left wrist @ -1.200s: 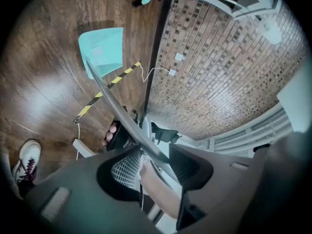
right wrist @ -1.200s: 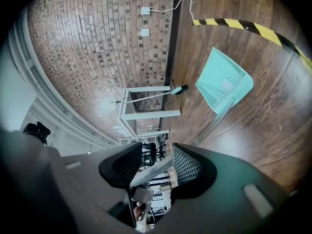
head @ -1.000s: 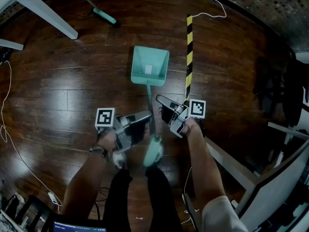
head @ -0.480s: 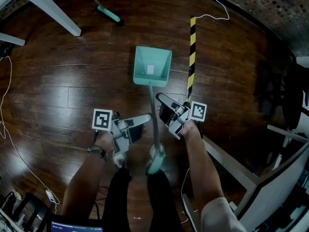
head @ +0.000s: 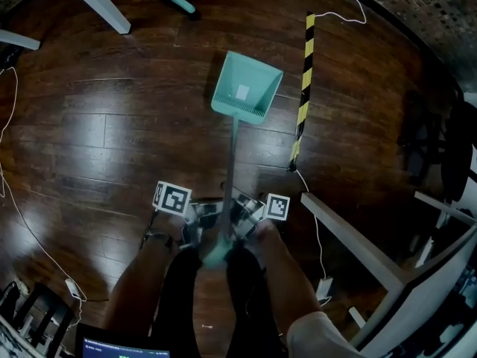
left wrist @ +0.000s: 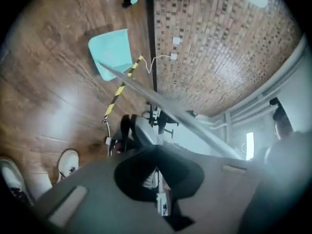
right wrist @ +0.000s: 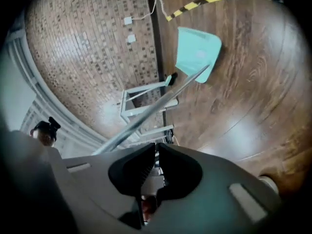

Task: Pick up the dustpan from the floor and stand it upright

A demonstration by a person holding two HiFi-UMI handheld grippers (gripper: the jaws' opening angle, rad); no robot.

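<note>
A teal dustpan (head: 247,80) rests on its pan on the dark wooden floor. Its long handle (head: 231,162) slants up toward me and ends in a blurred teal grip (head: 220,255). My left gripper (head: 205,216) and right gripper (head: 244,216) sit close on either side of the handle's lower end. In the left gripper view the left gripper (left wrist: 157,152) is shut with nothing in it, and the handle (left wrist: 161,99) passes outside it to the right. The right gripper (right wrist: 156,152) is closing to a thin slit on nothing. The handle (right wrist: 161,104) runs past its left side.
A yellow-and-black striped strip (head: 304,88) lies on the floor right of the pan. White table legs (head: 89,2) and a teal broom head (head: 179,2) are at the far left. A white frame (head: 350,230) stands close on the right. Cables (head: 15,200) trail along the left.
Both grippers have swung inward and down to the handle, and their wide jaws have come together. The handle's grip end has shifted closer to me between my legs.
</note>
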